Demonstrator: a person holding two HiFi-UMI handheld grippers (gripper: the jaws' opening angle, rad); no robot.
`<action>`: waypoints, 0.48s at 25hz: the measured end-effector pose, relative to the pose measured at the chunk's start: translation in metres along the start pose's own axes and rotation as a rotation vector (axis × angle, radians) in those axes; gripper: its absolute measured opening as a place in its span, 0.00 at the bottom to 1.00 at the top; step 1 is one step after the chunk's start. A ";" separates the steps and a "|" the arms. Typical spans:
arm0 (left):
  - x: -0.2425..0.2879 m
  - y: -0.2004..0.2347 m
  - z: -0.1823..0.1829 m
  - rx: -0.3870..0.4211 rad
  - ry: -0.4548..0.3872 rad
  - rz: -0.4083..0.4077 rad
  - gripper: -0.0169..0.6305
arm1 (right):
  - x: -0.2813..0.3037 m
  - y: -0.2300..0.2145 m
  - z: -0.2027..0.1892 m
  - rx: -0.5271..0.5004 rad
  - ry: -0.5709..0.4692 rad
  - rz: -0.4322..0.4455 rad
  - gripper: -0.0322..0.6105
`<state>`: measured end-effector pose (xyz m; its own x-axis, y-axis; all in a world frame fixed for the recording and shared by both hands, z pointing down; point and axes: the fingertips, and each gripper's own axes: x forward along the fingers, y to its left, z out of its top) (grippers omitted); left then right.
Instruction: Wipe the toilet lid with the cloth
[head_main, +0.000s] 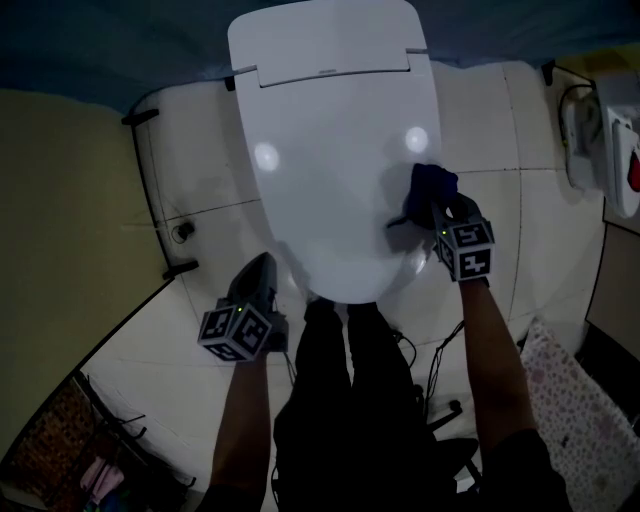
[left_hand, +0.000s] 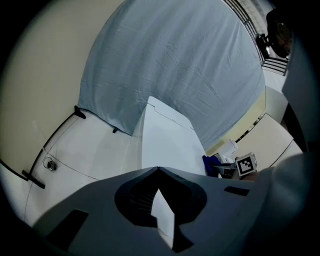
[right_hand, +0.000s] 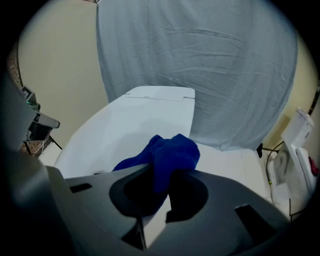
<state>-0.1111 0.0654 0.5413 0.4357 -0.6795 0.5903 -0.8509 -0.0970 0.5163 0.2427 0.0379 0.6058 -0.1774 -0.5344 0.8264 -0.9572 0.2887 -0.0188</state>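
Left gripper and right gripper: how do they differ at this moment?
The right gripper is shut on the cloth; the left gripper is shut on nothing. The right gripper is over the lid's right side; the left gripper is off the lid, by its front edge. Both carry marker cubes.

a pale blue sheet (right_hand: 210, 65) hangs behind, the white floor (head_main: 540, 150) carries black cables (head_main: 440, 368) beside a floral mat (head_main: 578, 412), and a white unit (head_main: 612, 150) stands at right.
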 end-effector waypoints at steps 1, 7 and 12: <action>0.000 -0.001 -0.001 -0.001 -0.001 -0.001 0.01 | 0.000 0.000 0.000 -0.013 -0.007 -0.004 0.14; -0.004 -0.004 -0.005 0.000 -0.013 0.002 0.01 | -0.006 -0.023 -0.011 0.002 0.039 -0.085 0.14; -0.013 0.001 -0.005 -0.025 -0.031 0.015 0.01 | -0.013 -0.027 -0.008 0.012 0.083 -0.157 0.14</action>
<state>-0.1165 0.0775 0.5371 0.4134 -0.7029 0.5788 -0.8495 -0.0688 0.5231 0.2725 0.0437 0.5997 -0.0062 -0.5044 0.8634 -0.9745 0.1966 0.1079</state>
